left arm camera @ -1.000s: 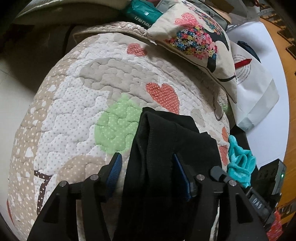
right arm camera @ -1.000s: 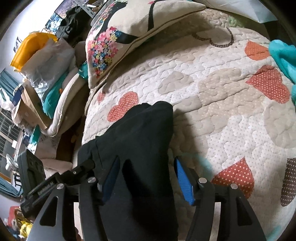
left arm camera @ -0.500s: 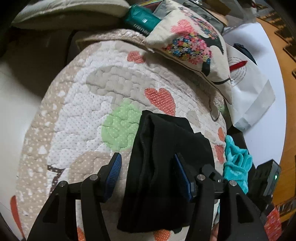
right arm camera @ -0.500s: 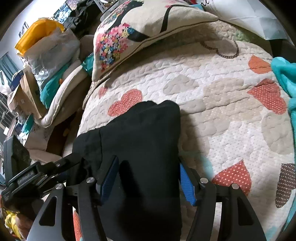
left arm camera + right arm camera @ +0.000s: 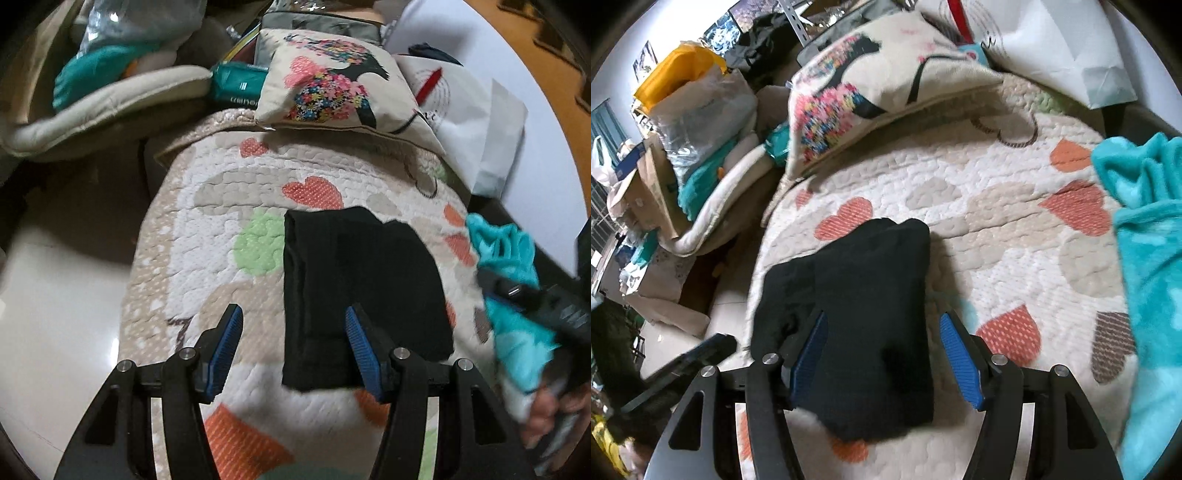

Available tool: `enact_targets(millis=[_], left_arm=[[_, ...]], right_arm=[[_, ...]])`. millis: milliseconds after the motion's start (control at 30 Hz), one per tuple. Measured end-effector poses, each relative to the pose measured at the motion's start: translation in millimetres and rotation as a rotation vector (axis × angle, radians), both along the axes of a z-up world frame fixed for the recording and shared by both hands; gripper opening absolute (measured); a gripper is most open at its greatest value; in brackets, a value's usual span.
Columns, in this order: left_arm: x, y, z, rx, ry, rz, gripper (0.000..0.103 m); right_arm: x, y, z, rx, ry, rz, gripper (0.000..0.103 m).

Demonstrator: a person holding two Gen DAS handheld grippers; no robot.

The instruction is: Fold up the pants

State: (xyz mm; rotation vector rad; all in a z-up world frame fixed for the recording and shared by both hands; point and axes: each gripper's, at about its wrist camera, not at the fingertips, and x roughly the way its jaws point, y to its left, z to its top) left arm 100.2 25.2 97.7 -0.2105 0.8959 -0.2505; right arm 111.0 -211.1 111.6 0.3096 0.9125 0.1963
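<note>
The black pants (image 5: pixel 354 291) lie folded into a compact rectangle on the heart-patterned quilt (image 5: pixel 207 236). They also show in the right wrist view (image 5: pixel 864 317). My left gripper (image 5: pixel 291 339) is open and empty, raised above the near end of the pants, its right finger over the fabric. My right gripper (image 5: pixel 882 350) is open and empty, hovering above the pants with the fabric showing between its fingers.
A floral cushion (image 5: pixel 332 85) lies at the quilt's far edge, with a white paper bag (image 5: pixel 476 122) behind it. A teal blanket (image 5: pixel 1148 266) lies at the right. Bags and clutter (image 5: pixel 687 122) stand left of the quilt, above bare floor (image 5: pixel 55 295).
Both grippers have pulled back and up from the pants, leaving them flat on the quilt. More of the quilt and room is now in view.
</note>
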Motion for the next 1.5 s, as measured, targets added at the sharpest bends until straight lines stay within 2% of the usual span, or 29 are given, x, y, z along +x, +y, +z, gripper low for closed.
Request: enact_targets(millis=[167, 233, 433, 567, 600, 800, 1033, 1167, 1500], left_arm=[[-28.8, -11.7, -4.4, 0.156, -0.074, 0.000, 0.057], [-39.0, -12.6, -5.0, 0.184, -0.090, 0.000, 0.057], [-76.9, 3.2, 1.4, 0.167, -0.105, 0.087, 0.057], [-106.2, 8.0, 18.4, 0.146, -0.135, 0.136, 0.057], [-115.9, 8.3, 25.0, 0.142, -0.154, 0.147, 0.060], [-158.5, -1.2, 59.0, 0.174, -0.291, 0.203, 0.077], [-193.5, -4.6, 101.1, 0.185, -0.475, 0.300, 0.101], [-203.2, 1.4, 117.1, 0.165, -0.514, 0.324, 0.103], [-209.2, -1.2, 128.2, 0.172, -0.511, 0.291, 0.103]], right_arm=[[-42.8, 3.0, 23.4, 0.026, -0.023, 0.017, 0.073], [-61.1, 2.9, 25.7, 0.059, -0.019, 0.011, 0.074], [-107.0, -3.0, 12.5, 0.191, -0.004, -0.042, 0.075], [-130.8, -7.1, -6.1, 0.252, 0.017, -0.072, 0.076], [-135.1, -7.6, -11.0, 0.253, 0.020, -0.077, 0.076], [-150.3, -7.7, -24.8, 0.185, 0.015, -0.098, 0.076], [-164.1, -3.6, -12.7, 0.080, -0.077, -0.094, 0.076], [-170.9, -2.4, -9.1, 0.047, -0.109, -0.093, 0.076], [-172.7, 7.0, -9.8, 0.012, -0.135, -0.077, 0.077]])
